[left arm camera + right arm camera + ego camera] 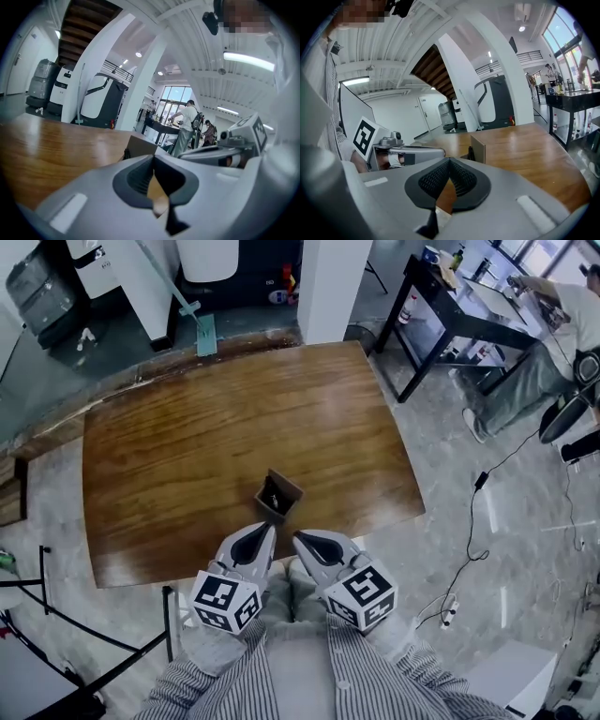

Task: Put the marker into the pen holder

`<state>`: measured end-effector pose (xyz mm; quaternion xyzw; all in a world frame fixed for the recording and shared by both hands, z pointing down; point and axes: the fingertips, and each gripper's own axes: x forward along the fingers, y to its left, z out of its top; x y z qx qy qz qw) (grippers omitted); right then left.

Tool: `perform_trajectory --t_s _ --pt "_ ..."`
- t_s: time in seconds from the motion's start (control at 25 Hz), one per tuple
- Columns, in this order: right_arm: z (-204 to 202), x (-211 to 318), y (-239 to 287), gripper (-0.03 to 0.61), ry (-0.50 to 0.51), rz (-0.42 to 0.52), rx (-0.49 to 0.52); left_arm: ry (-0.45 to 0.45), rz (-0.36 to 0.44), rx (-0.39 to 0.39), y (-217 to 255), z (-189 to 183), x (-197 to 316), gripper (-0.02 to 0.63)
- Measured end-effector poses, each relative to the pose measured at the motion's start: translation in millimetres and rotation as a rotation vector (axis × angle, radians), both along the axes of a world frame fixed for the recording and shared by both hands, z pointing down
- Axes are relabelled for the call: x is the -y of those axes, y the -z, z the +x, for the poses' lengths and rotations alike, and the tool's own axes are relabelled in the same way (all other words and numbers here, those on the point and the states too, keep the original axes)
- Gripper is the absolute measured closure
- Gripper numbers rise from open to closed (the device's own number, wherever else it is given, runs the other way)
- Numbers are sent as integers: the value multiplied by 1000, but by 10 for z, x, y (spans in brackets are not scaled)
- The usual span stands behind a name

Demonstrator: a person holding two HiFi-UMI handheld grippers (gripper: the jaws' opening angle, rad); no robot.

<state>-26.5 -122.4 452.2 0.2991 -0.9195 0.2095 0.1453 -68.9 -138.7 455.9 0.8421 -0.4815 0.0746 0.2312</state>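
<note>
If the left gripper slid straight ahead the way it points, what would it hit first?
Most likely the pen holder, standing just beyond the shut left gripper on the table; depth is unclear.

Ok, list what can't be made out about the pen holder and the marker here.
1. Pen holder contents, head view: too small and dark to tell what is inside.
2. Holder's inside, both gripper views: hidden by its own wall; only a dark tip shows beside it.
3. Holder's base, left gripper view: covered by the shut left gripper.
</note>
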Motion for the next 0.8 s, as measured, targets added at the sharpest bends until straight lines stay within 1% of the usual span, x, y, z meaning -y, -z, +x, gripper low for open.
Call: perform_trajectory --t_s 0.08,0.32,0.6,0.8 --pt "-19 -20 -9 578 0 3 -10 -8 -13 -3 14 6 -66 606" --pt "-86 -80 -19 578 28 5 -35 -22 -55 -54 -7 18 -178 606" --pt "-79 -94 -50 578 39 3 -67 -24 -71 -61 -54 16 -173 606" --pt "-75 -47 -51 578 40 1 -76 -43 -75 -54 -42 24 -142 606"
